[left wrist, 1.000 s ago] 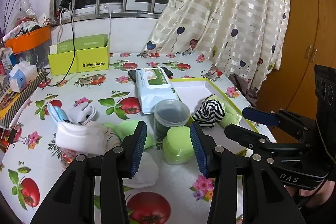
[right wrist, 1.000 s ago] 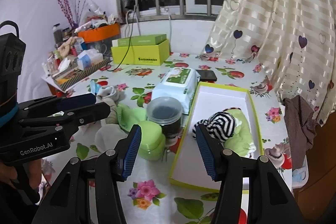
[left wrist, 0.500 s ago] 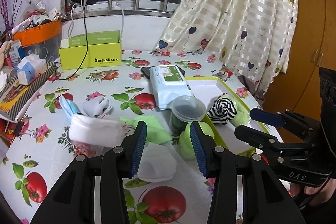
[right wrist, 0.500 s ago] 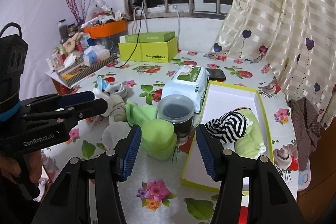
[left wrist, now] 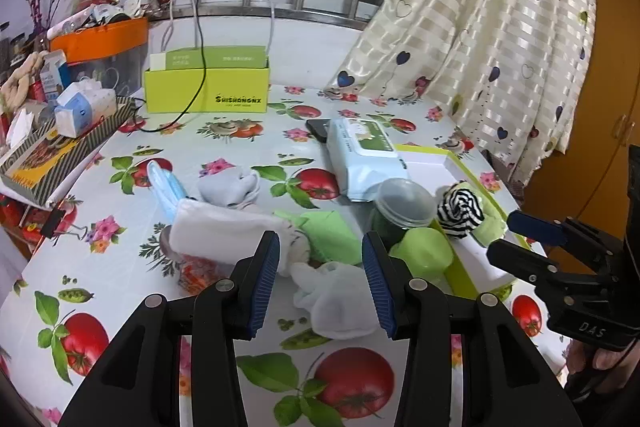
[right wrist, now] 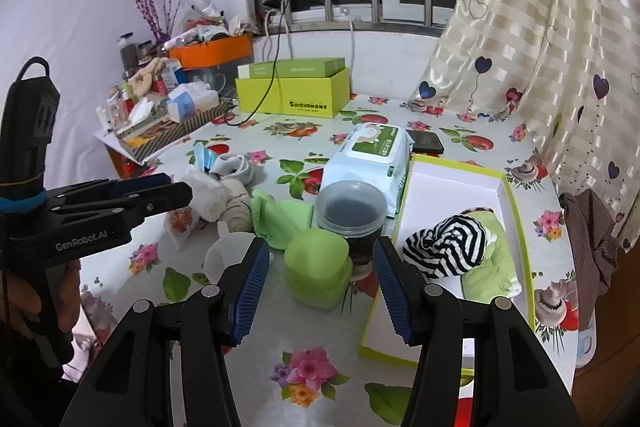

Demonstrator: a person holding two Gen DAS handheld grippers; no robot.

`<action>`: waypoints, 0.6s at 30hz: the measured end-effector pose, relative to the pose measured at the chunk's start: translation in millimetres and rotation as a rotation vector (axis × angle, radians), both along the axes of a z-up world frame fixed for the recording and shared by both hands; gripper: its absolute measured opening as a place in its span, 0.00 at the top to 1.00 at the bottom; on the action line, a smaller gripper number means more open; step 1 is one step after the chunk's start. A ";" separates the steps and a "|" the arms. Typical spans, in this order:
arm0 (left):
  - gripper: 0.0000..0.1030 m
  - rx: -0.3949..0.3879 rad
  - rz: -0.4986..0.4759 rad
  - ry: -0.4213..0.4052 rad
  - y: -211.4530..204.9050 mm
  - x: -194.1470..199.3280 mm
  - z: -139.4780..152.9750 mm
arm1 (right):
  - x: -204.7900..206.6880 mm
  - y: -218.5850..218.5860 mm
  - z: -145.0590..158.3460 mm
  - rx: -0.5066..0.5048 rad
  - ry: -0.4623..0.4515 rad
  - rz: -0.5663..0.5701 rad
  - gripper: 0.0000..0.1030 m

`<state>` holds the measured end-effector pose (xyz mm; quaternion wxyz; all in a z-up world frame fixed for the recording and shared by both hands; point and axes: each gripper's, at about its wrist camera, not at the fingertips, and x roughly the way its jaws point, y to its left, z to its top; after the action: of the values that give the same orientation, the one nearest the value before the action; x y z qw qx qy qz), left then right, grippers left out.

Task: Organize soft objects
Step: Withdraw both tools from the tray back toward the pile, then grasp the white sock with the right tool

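Lying on the flowered counter (left wrist: 120,195), a crumpled white sock (left wrist: 332,293) sits just ahead of the left claw (left wrist: 320,281), whose blue-padded jaws stand spread with nothing between them; the sock shows in the gap but the pads do not press it. Behind it a folded green cloth (left wrist: 332,233) rests beside a white rolled towel (left wrist: 218,227), with a grey sock (left wrist: 232,187) and a blue face mask (left wrist: 164,187) farther back.

To the right, a yellow-rimmed box (right wrist: 516,211) holds a black-and-white striped sock (right wrist: 444,247) lying on a pale green cloth (right wrist: 492,267). Just left of the box stand a green lidded tub (right wrist: 318,263) and a clear jar (right wrist: 352,215) with dark contents, and behind them a pack of wet wipes (right wrist: 368,155) with a dark phone (right wrist: 426,141) at its far corner.

The right claw (right wrist: 320,287) hovers above the counter near the green tub, its jaws likewise spread and gripping nothing. A lime cardboard box (left wrist: 208,95) sits by the window wall, a heart-patterned curtain (left wrist: 500,27) hangs at the right, and a cluttered striped tray (left wrist: 60,155) fills the left edge.
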<state>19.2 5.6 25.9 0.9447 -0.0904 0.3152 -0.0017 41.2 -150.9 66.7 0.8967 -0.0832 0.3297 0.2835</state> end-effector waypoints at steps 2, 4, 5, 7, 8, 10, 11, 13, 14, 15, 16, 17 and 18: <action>0.57 -0.007 0.008 0.008 4.9 0.1 -2.9 | -0.6 3.0 0.5 0.000 -0.001 0.011 0.48; 0.57 -0.014 0.022 0.017 10.5 0.3 -5.7 | -1.1 6.0 0.5 0.000 0.000 0.021 0.48; 0.57 -0.016 0.030 0.022 14.7 0.0 -7.3 | -1.7 9.2 -0.1 -0.002 0.002 0.033 0.48; 0.57 -0.019 0.047 0.025 19.9 -1.1 -8.9 | -2.8 14.8 -1.0 -0.006 0.006 0.052 0.48; 0.57 -0.021 0.054 0.025 23.4 -1.9 -9.6 | -3.2 18.5 -2.2 -0.009 0.009 0.065 0.48; 0.57 -0.021 0.068 0.028 28.6 -3.4 -11.1 | -4.5 27.2 -4.8 -0.014 0.016 0.092 0.48; 0.57 -0.022 0.072 0.030 30.7 -3.8 -11.9 | -5.2 32.7 -6.4 -0.018 0.021 0.111 0.48; 0.57 -0.025 0.079 0.035 35.0 -4.4 -13.9 | -6.3 41.4 -9.8 -0.025 0.029 0.141 0.48; 0.57 -0.029 0.082 0.040 38.1 -5.4 -16.0 | -6.2 44.9 -11.3 -0.028 0.034 0.151 0.48; 0.57 -0.033 0.085 0.043 40.7 -6.0 -17.8 | -6.4 50.4 -14.4 -0.036 0.041 0.166 0.48; 0.57 -0.036 0.087 0.045 43.4 -6.0 -18.8 | -6.1 56.2 -17.8 -0.049 0.049 0.182 0.48; 0.57 -0.040 0.092 0.048 46.2 -6.3 -20.0 | -6.0 61.5 -21.3 -0.060 0.055 0.194 0.48; 0.57 -0.043 0.098 0.051 49.1 -7.0 -21.2 | -5.4 65.7 -24.0 -0.069 0.061 0.205 0.48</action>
<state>12.2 54.7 4.7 0.9332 -0.1259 0.3342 0.0400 35.8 -85.2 42.7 0.8493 -0.1384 0.3559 0.3645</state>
